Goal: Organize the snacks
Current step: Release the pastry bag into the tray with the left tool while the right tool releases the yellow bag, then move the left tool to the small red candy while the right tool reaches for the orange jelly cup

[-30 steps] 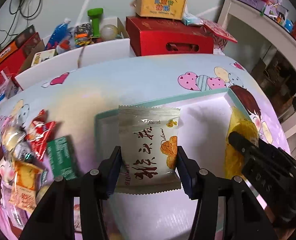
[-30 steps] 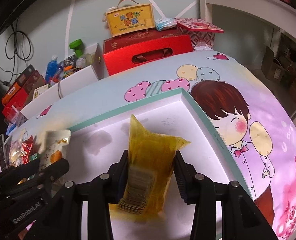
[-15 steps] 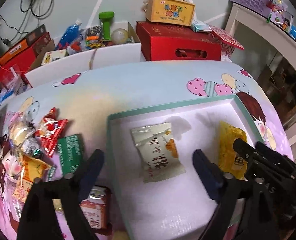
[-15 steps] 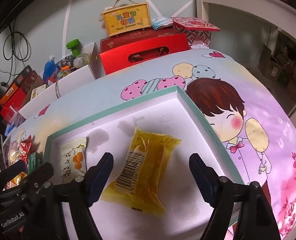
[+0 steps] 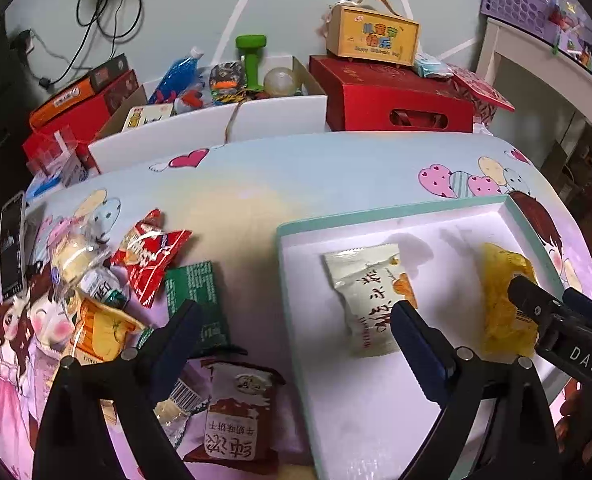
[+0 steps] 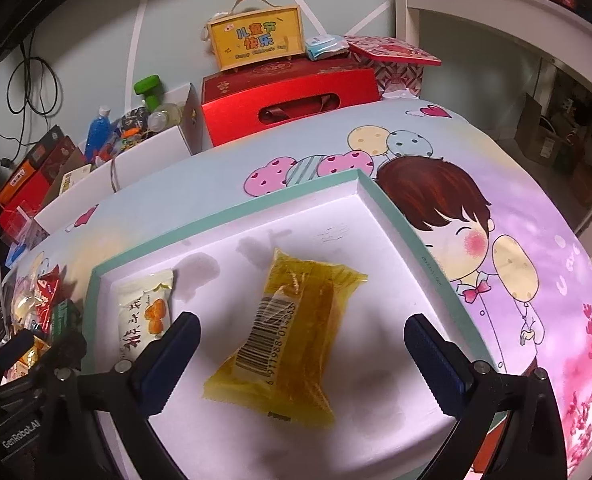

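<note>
A shallow white tray with a teal rim (image 5: 396,210) (image 6: 223,216) lies on the cartoon-print table. In it lie a cream snack packet (image 5: 370,296) (image 6: 143,312) at the left and a yellow packet with a barcode (image 6: 296,332) (image 5: 504,304) to its right. My left gripper (image 5: 296,320) is open above the tray's left edge, holding nothing. My right gripper (image 6: 302,334) is open, its fingers standing either side of the yellow packet without touching it. Loose snacks wait left of the tray: a red packet (image 5: 147,252), a green one (image 5: 195,300), a brown one (image 5: 235,416).
Behind the table stand a red gift box (image 5: 396,100), a yellow carry box (image 5: 372,36) and a white carton of bottles and toys (image 5: 215,80). A phone (image 5: 11,248) lies at the table's left edge. A white shelf (image 6: 516,12) rises at the right.
Both grippers opened and let go of their packets, which now lie flat in the tray. Both grippers then drew back, the left one shifting left toward the loose snacks.
</note>
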`<state>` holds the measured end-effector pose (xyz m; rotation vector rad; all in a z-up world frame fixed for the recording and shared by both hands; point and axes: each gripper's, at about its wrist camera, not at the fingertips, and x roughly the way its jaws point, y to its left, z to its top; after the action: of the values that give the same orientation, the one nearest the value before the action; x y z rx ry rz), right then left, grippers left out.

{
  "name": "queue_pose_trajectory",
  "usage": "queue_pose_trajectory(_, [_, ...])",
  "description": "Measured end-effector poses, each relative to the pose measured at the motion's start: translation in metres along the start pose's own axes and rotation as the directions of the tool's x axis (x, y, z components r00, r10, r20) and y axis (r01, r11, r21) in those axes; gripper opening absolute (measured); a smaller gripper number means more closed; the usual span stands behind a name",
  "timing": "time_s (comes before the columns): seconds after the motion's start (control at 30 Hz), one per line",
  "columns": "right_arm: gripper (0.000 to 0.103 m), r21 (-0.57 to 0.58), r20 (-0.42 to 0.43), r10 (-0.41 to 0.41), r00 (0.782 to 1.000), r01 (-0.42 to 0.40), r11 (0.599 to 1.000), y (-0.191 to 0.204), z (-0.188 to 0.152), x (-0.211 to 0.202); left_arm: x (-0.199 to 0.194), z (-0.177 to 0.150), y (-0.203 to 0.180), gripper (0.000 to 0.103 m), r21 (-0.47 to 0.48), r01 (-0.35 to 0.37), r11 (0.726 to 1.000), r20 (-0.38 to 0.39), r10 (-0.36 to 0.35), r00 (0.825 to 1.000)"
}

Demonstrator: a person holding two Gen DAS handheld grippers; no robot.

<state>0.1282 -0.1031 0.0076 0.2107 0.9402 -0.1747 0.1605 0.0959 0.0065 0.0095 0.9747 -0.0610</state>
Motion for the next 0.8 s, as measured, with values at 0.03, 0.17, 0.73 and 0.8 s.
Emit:
queue_pose_trajectory(0.03, [0.103, -0.002, 0.005, 0.007, 1.0, -0.007, 1.0, 0.001, 0.0, -0.001, -0.001, -0.001, 0.002, 0.103, -0.009, 0.006, 1.0, 0.003, -0.006, 1.0])
queue_pose_trajectory(0.17, [0.103, 0.002, 0.026, 0.013, 1.0, -0.014, 1.0, 0.004, -0.002, -0.007, -0.004, -0.004, 0.008, 0.103, -0.008, -0.007, 1.0, 0.01, 0.007, 1.0])
queue_pose_trajectory(0.73, [0.103, -0.018, 0.102, 0.094, 0.99, -0.093, 0.996, 0.028, -0.005, -0.031, -0.023, -0.006, 0.026, 0.103, -0.041, 0.097, 0.994, 0.015, -0.096, 0.995])
queue_pose_trajectory(0.8, [0.103, -0.028, 0.111, 0.097, 0.989, -0.095, 0.995, 0.033, -0.006, -0.035, -0.027, -0.007, 0.03, 0.103, -0.04, 0.078, 0.996, 0.019, -0.078, 0.997])
